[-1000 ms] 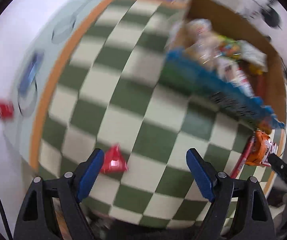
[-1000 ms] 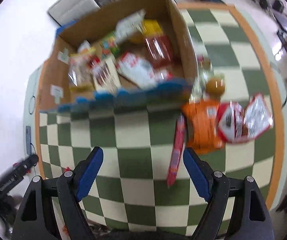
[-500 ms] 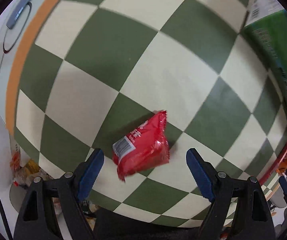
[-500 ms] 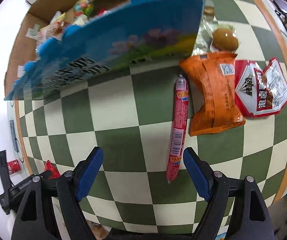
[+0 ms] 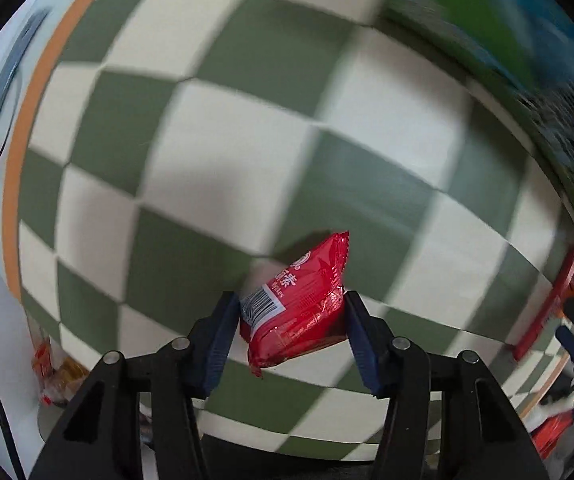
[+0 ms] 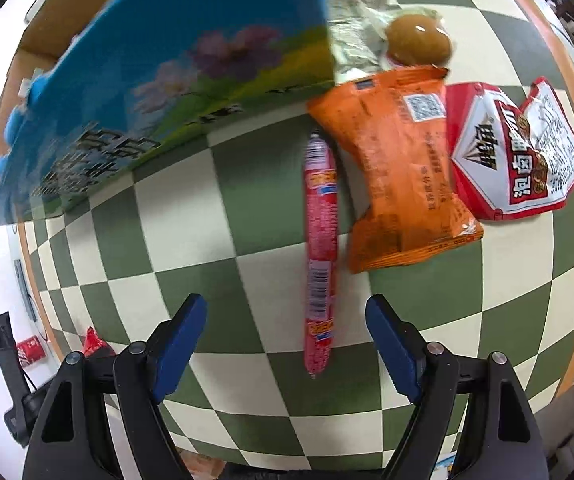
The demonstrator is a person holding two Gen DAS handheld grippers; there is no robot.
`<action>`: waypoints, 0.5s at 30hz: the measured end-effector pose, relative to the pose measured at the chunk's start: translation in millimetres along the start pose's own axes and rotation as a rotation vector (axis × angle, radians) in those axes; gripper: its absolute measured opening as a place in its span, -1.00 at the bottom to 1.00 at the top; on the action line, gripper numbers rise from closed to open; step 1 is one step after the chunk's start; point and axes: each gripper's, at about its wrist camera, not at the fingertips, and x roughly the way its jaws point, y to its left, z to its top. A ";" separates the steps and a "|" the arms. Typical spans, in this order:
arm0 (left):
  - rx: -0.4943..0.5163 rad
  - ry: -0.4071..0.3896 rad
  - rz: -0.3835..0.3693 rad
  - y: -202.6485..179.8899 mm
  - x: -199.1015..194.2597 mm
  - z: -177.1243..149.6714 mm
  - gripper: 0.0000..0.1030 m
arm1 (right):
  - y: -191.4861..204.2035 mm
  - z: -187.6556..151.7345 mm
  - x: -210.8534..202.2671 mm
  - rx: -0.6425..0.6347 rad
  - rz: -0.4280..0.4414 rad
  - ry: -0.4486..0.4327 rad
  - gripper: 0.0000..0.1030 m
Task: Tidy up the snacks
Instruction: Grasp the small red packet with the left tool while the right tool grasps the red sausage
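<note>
Between the blue pads of the left gripper (image 5: pixel 291 316) sits a small red snack packet (image 5: pixel 297 306), clamped at both sides, its barcode end by the left pad and its crimped far end tilted up and away to the right over the checkered cloth (image 5: pixel 215 128). Beyond the right gripper (image 6: pixel 287 336), whose jaws stand wide apart and grasp nothing, a red sausage stick (image 6: pixel 319 248) lies with its long axis pointing straight away, its near end between the fingertips. Just right of it lie an orange packet (image 6: pixel 399 168) and a red-and-white bag (image 6: pixel 515 152). Ahead and to the left stands a cardboard box (image 6: pixel 159 96) with a blue printed side; its contents are hidden.
</note>
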 end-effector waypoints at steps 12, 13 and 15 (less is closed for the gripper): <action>0.180 -0.035 0.027 -99.9 -1.8 3.5 -0.02 | 1.6 10.1 19.5 -0.050 -0.084 0.001 -0.28; 0.186 -0.035 0.030 -100.5 -1.8 3.2 -0.02 | 4.1 8.9 20.3 -0.061 -0.099 -0.003 -0.31; 0.193 -0.031 0.028 -105.9 -0.6 1.3 -0.02 | 9.0 5.6 21.3 -0.086 -0.129 -0.020 -0.40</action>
